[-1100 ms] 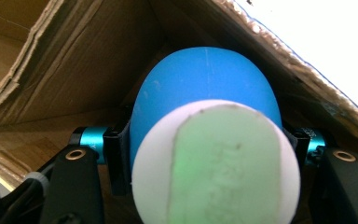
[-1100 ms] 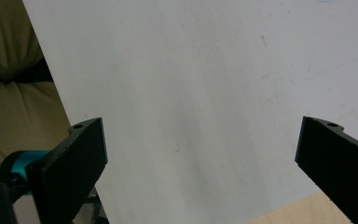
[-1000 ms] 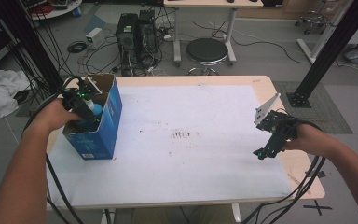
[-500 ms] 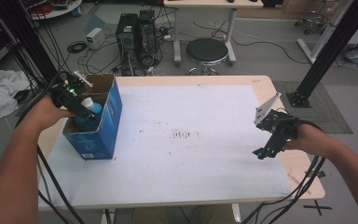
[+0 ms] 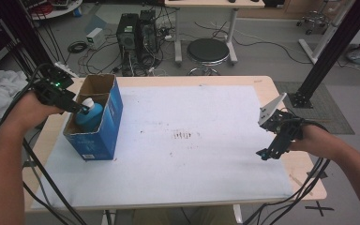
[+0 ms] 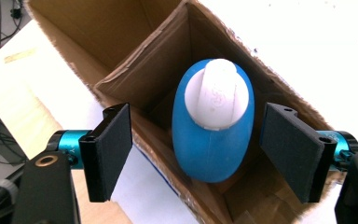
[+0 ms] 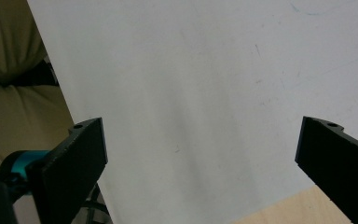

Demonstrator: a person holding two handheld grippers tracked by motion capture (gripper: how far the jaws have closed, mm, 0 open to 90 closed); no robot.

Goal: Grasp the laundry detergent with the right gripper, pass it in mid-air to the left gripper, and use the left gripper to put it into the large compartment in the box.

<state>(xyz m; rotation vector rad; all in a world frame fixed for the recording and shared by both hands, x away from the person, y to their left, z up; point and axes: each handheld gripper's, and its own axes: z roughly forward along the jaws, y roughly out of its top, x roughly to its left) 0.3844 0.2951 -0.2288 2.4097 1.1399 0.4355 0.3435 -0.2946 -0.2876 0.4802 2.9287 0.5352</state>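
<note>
Your L tool point(image 6: 200, 140) just opening, pads clear of blue bottle point(image 6: 213, 123) upright in box point(image 5: 104, 122), far-left on table point(image 5: 206, 178); R tool point(image 7: 200, 158) wide open.

High view overhead; gripper views close, downward.

1 blue bottle point(image 5: 88, 116), 1 box point(image 5: 104, 123), 2 grippers, 1 table point(image 5: 206, 154).

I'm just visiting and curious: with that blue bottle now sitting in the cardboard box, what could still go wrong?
The left gripper, its jaws just opened, hangs close around the blue bottle; pulling away crooked might catch its white cap. A pad could also snag the box rim and tip it, since it stands near the table edge.
</note>
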